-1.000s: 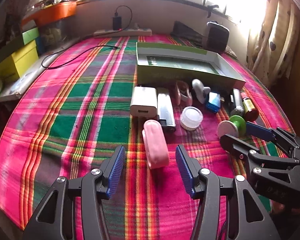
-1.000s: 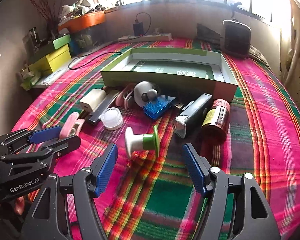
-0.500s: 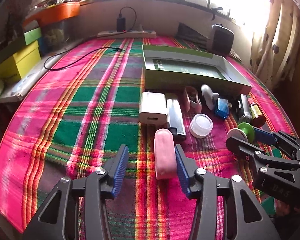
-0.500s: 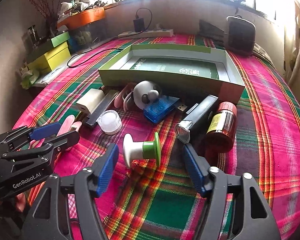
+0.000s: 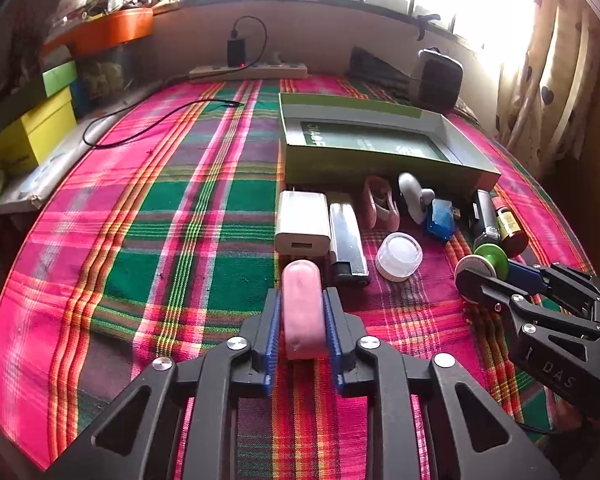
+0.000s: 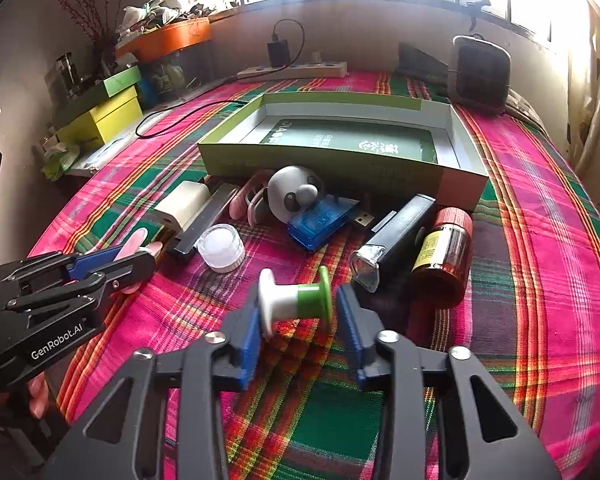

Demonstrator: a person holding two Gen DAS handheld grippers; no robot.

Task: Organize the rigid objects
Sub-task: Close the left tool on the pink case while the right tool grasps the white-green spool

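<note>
A soft plaid bedspread (image 5: 148, 216) covers the bed. A shallow green cardboard box (image 6: 332, 160) is seen at the far side, with rigid clutter just before it. The smooth, rounded pink case (image 5: 304, 312) is held between the narrowed jaws of the left gripper (image 5: 302, 332); being slick and held only at its near end, it may well pivot or slip when lifted. The green-and-white spool (image 6: 296, 300) lies on its side between the part-open jaws of the right gripper (image 6: 298, 330), one pad touching; it could roll away on closing.
</note>
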